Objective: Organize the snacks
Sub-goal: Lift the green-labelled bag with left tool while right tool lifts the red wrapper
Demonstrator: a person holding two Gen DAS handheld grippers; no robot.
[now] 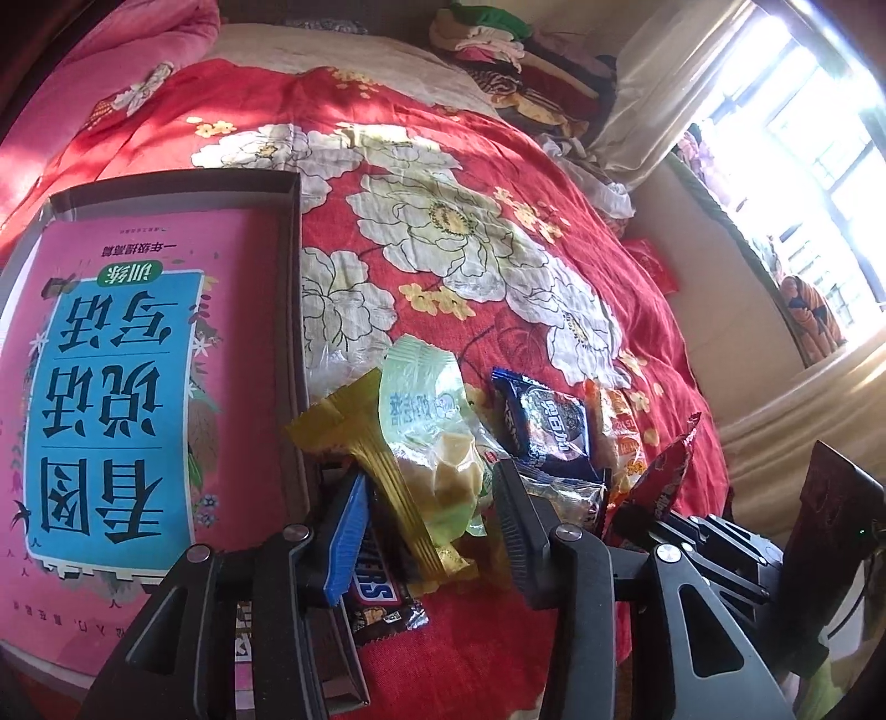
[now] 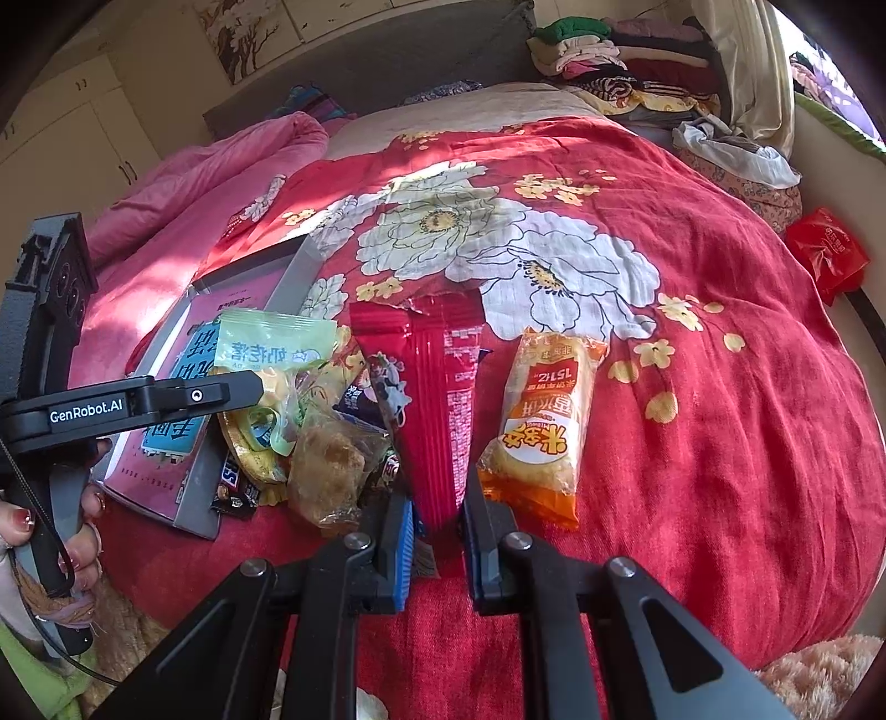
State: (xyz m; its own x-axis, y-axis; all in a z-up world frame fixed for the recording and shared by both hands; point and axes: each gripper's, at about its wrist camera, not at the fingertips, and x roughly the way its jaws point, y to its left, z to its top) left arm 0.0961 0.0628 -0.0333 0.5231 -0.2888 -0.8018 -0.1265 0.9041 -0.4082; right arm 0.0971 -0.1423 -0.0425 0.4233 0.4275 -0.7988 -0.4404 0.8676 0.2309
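My left gripper hangs over a heap of snacks on the red flowered bedspread. A gold packet and a pale green packet lie between its fingers; the pads do not visibly press on them. A Snickers bar lies under it, and a dark blue Oreo packet is just to the right. My right gripper is shut on the narrow end of a red packet, which stretches away from it. An orange rice-cracker packet lies right of that.
An open box holding a pink book lies left of the heap. A clear bag of yellowish pieces is in the pile. A person's hand holds the left gripper's handle. Folded clothes and a red bag sit at the bed's edges.
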